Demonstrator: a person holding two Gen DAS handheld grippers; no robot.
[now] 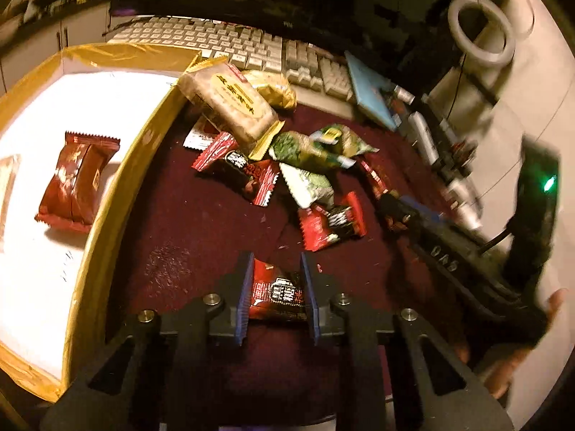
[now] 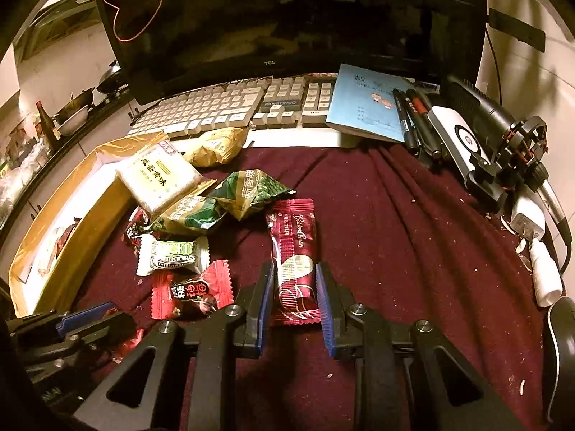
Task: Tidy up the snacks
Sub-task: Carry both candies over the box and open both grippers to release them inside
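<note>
My left gripper (image 1: pixel 275 262) is shut on a red-and-black candy packet (image 1: pixel 276 296) just above the dark red cloth (image 1: pixel 201 222). My right gripper (image 2: pixel 295 269) is shut on a long maroon wafer bar (image 2: pixel 295 262), and it also shows at the right in the left wrist view (image 1: pixel 399 212). A pile of snacks lies ahead: a pale cracker pack (image 1: pixel 230 102), green packets (image 1: pixel 316 145), red candies (image 1: pixel 332 224). A yellow-rimmed box (image 1: pixel 107 194) at the left holds a red-brown packet (image 1: pixel 77 181).
A keyboard (image 2: pixel 230 107) and a monitor (image 2: pixel 273 18) stand behind the cloth. A blue booklet (image 2: pixel 366 104), pens (image 2: pixel 413 118) and devices (image 2: pixel 456 136) lie at the right. A roll of tape (image 1: pixel 481 32) sits at the far right.
</note>
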